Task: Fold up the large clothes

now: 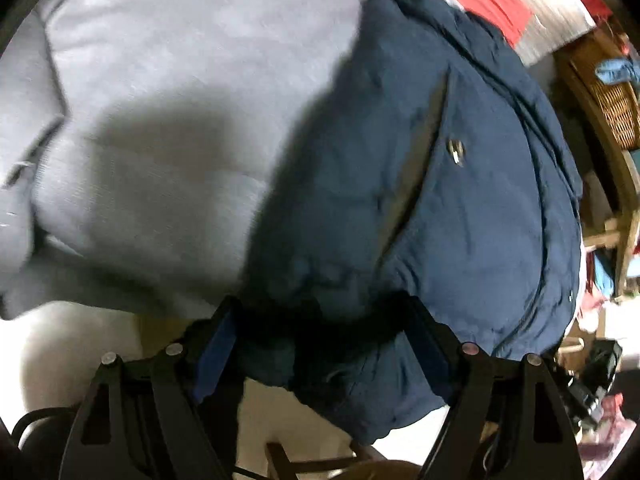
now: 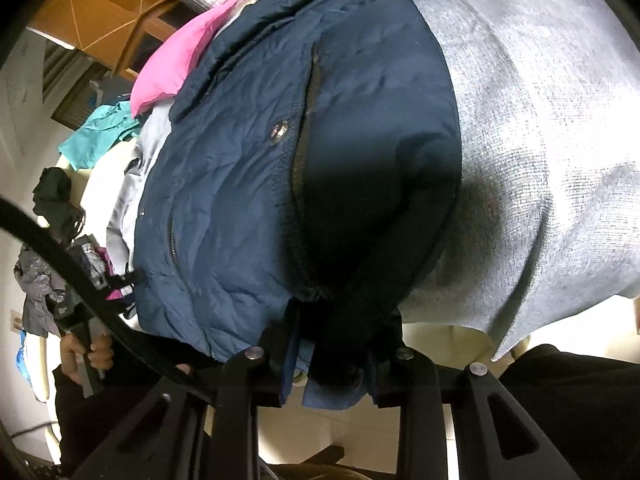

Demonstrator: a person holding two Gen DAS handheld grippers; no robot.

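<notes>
A navy padded jacket [image 1: 460, 184] with a zip and a metal snap lies over a grey cloth-covered surface [image 1: 160, 92]. My left gripper [image 1: 320, 320] has its fingers wide apart, with the jacket's dark hem bunched between them. In the right wrist view the same jacket [image 2: 240, 184] fills the middle. My right gripper [image 2: 336, 344] is shut on the jacket's hem, which hangs out below the fingers. The grey cloth [image 2: 540, 140] lies to the right of the jacket.
A pink garment [image 2: 180, 64], a teal garment [image 2: 96, 136] and white clothes are piled beyond the jacket. A red and white padded item [image 1: 516, 4] and a wicker basket [image 1: 612, 100] stand at the right. My other hand with its gripper [image 2: 84, 344] shows at left.
</notes>
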